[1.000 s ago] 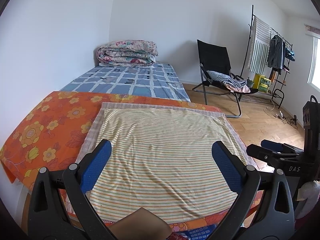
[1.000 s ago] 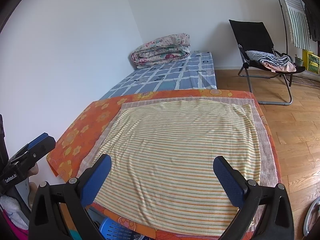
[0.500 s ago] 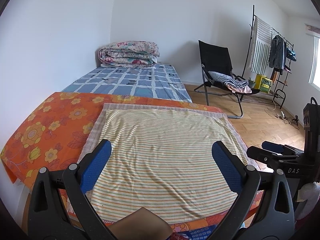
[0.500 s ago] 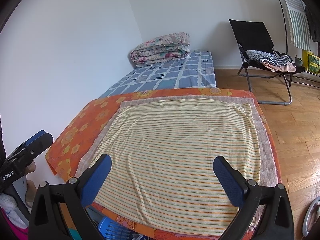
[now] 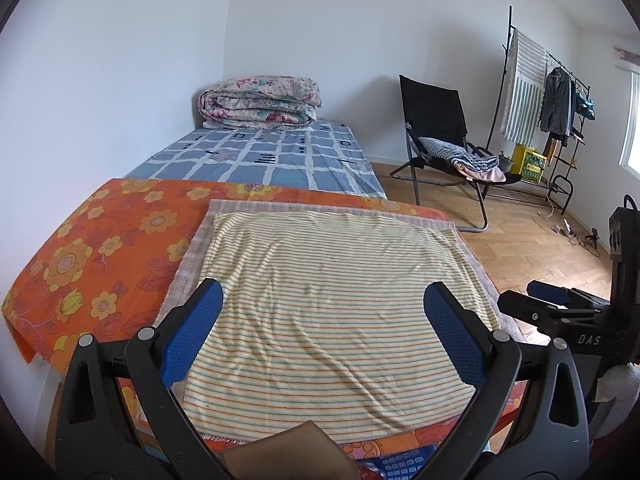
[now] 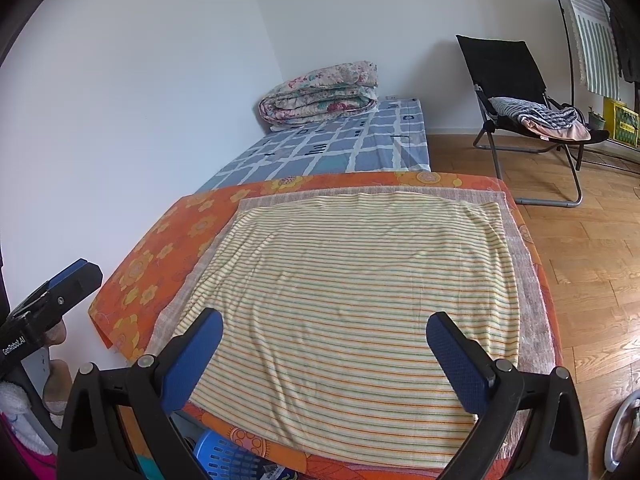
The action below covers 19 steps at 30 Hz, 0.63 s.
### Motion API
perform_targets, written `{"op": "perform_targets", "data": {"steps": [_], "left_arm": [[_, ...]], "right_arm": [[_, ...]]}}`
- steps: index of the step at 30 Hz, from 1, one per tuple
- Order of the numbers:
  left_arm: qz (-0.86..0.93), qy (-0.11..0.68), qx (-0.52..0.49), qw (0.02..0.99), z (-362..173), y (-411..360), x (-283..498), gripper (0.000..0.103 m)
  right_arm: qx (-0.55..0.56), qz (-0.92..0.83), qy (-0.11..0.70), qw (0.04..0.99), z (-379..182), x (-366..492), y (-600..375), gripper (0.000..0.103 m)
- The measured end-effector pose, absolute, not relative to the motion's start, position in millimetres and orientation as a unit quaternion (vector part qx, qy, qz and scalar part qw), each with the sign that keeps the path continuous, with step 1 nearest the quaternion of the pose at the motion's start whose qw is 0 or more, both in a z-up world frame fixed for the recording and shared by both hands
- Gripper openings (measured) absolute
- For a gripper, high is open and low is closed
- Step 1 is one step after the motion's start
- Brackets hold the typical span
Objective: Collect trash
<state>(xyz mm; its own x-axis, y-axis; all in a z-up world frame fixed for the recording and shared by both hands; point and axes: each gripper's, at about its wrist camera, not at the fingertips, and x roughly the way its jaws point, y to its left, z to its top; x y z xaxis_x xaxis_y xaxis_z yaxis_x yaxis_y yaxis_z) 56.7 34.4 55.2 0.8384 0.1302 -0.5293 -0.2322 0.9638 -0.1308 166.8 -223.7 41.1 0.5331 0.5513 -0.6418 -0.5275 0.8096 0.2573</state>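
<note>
Trash is nowhere ahead of either wide-spread, empty gripper, left (image 5: 322, 320) and right (image 6: 324, 346), which have barely drifted above the striped cloth (image 5: 332, 312), so collecting hasn't begun.

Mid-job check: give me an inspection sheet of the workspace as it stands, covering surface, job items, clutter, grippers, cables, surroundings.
Surface: striped cloth lies flat on an orange floral sheet; a few wrinkles.
Job's things: no trash seen on the cloth; blue basket below the near edge.
Clutter: brown flap at the near edge, kind unclear.
Grippers: left gripper and right gripper both open, empty, above the cloth.
Cables: loose cords on the floor by the rack.
Surroundings: checked bed with a folded quilt, black chair with laundry, clothes rack, wood floor.
</note>
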Motion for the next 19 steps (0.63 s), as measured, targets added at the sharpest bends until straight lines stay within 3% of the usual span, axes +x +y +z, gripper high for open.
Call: {"op": "perform_targets", "data": {"steps": [19], "left_arm": [[0.099,0.268,-0.092,0.954,53.2,35.3,55.6,0.102]], "right_arm": [[0.02,0.307,0.389,0.869,35.1,167.5,-219.9,0.103]]}}
